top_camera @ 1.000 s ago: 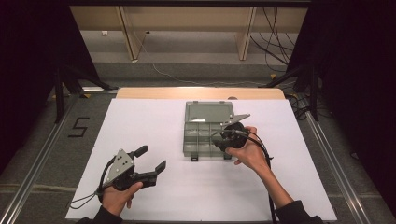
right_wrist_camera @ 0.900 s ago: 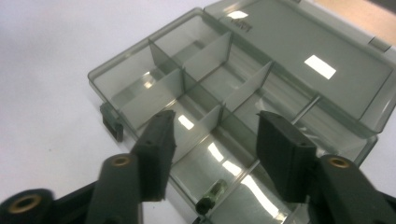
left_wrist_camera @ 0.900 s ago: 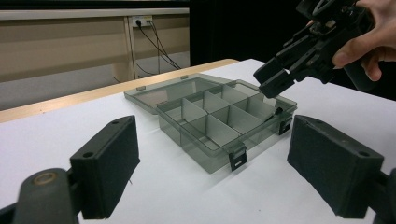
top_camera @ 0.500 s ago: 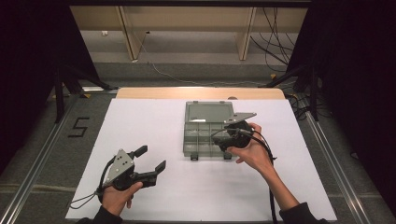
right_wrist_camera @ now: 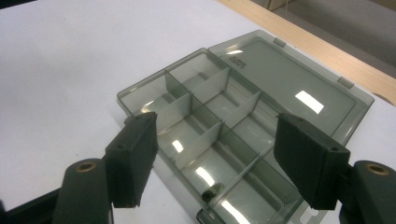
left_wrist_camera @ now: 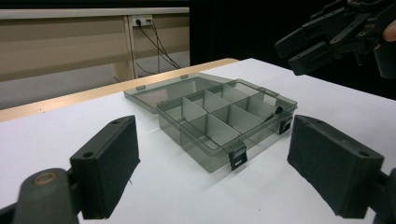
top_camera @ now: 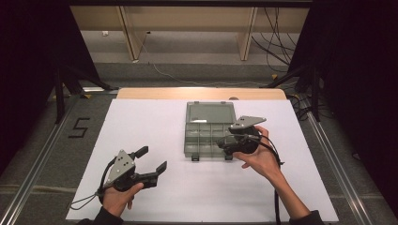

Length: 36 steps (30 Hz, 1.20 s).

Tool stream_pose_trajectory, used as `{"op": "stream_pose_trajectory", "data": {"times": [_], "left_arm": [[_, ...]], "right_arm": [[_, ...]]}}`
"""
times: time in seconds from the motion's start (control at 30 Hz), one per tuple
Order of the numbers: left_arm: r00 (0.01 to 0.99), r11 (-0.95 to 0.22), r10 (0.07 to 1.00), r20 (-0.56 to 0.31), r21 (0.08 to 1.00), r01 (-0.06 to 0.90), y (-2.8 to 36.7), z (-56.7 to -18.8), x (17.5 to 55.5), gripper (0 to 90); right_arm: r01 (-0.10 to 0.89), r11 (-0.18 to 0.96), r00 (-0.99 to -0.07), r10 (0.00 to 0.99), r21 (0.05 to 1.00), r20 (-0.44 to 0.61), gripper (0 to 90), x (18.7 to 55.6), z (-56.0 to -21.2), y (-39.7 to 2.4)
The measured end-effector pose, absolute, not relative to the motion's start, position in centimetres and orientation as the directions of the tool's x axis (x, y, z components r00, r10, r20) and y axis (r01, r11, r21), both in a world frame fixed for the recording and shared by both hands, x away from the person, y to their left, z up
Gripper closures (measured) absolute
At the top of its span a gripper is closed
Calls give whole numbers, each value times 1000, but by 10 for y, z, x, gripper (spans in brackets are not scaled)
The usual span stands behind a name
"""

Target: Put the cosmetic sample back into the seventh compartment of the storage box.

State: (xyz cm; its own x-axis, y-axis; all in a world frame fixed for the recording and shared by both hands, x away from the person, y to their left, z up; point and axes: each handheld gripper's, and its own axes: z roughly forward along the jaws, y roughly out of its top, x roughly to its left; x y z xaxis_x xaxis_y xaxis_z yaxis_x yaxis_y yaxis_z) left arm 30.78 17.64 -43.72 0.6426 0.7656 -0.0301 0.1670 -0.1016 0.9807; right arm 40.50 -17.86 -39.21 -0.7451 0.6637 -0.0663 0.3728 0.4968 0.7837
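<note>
- Left tongs released, empty, parked on the desk, well left of the box.
- Compartment box mid-desk, lid open flat; small dark part in a near compartment.
- Right tongs just been opening, nothing between them, above the box's near-right corner. Risk: they catch a divider and drag the light box.

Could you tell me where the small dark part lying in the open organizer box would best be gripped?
Probably across its short sides, coming straight down from above. The small dark part lies flat in a near compartment of the organizer box, close to a divider, so the right gripper, jaws open above it, should straddle it parallel to that wall.
</note>
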Motion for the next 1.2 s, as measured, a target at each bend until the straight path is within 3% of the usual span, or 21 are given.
{"op": "stream_pose_trajectory", "data": {"times": [0.07, 0.13, 1.2], "left_arm": [[643, -102, 765, -30, 981, 167, 176, -437, 308, 156], [643, -102, 765, -30, 981, 167, 176, -437, 308, 156], [654, -103, 756, -32, 980, 168, 175, -438, 308, 156]], "right_arm": [[414, 483, -725, 688, 772, -42, 311, 401, -391, -179], [374, 492, -744, 666, 786, -63, 300, 401, -391, -182], [305, 397, -741, 670, 866, -46, 275, 365, -384, -204]]}}
